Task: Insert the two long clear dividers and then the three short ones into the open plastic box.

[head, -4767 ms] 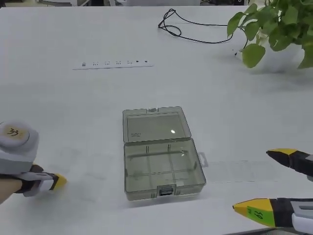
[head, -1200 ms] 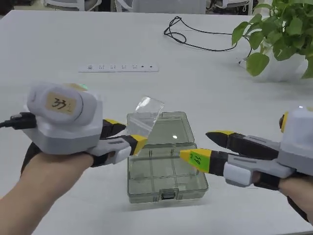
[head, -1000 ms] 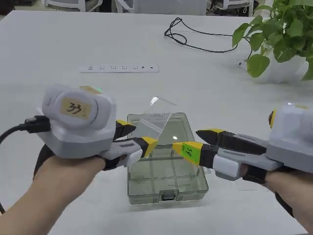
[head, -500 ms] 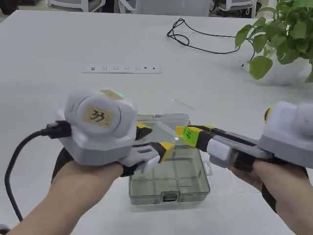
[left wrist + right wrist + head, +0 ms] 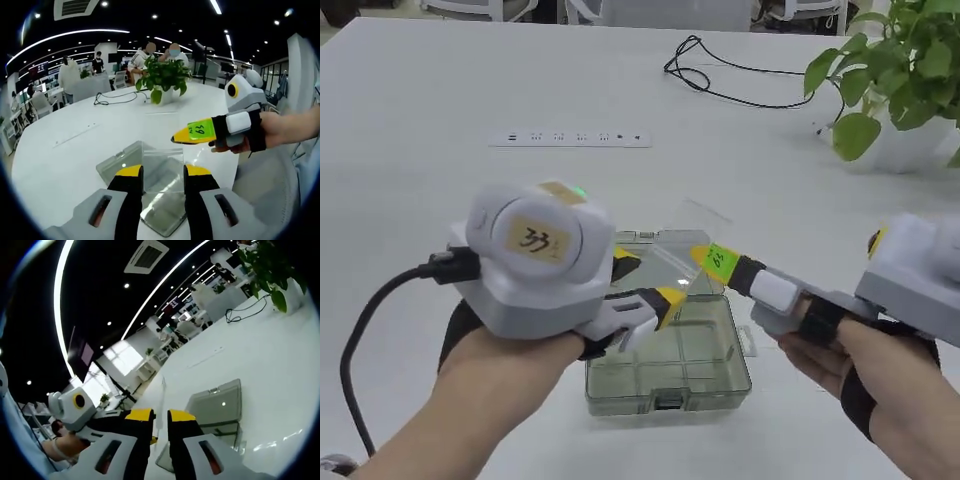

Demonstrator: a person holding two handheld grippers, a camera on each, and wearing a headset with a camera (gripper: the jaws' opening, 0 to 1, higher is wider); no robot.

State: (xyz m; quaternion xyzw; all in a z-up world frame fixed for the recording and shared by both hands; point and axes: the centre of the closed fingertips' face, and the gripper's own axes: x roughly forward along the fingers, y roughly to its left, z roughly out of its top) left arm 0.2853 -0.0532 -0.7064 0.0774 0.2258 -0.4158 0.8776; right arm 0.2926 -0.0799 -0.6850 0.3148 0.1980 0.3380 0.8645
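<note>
A: What is the left gripper [image 5: 163, 171] doing?
B: Its two jaws are a bit apart. They pinch a clear divider [image 5: 162, 157] by its two side edges. The flat sheet sticks out in front of them.
A: And the right gripper [image 5: 160, 415]?
B: It points in from the other side. Its jaws are very close together, and the thin edge of the divider runs up between them. I cannot tell if they squeeze it or just sit around it.
A: Where is the divider?
B: Up in the air between the two grippers, above the open box [image 5: 620, 385]. It is not in the box.
A: And where is the box?
B: It sits on the white table [image 5: 470, 100], under the grippers. Its lid [image 5: 217, 402] lies open behind it.
A: Is any divider in the box?
B: I see thin lines across the inside. I cannot tell if they are dividers or just grooves.
A: So how much is done?
B: Not much that I can be sure of. This piece is off the table, but it is not in its slot yet. I cannot tell if it is a long one or a short one. I think it has to go down into the box next, and then the other pieces must go in too.
</note>
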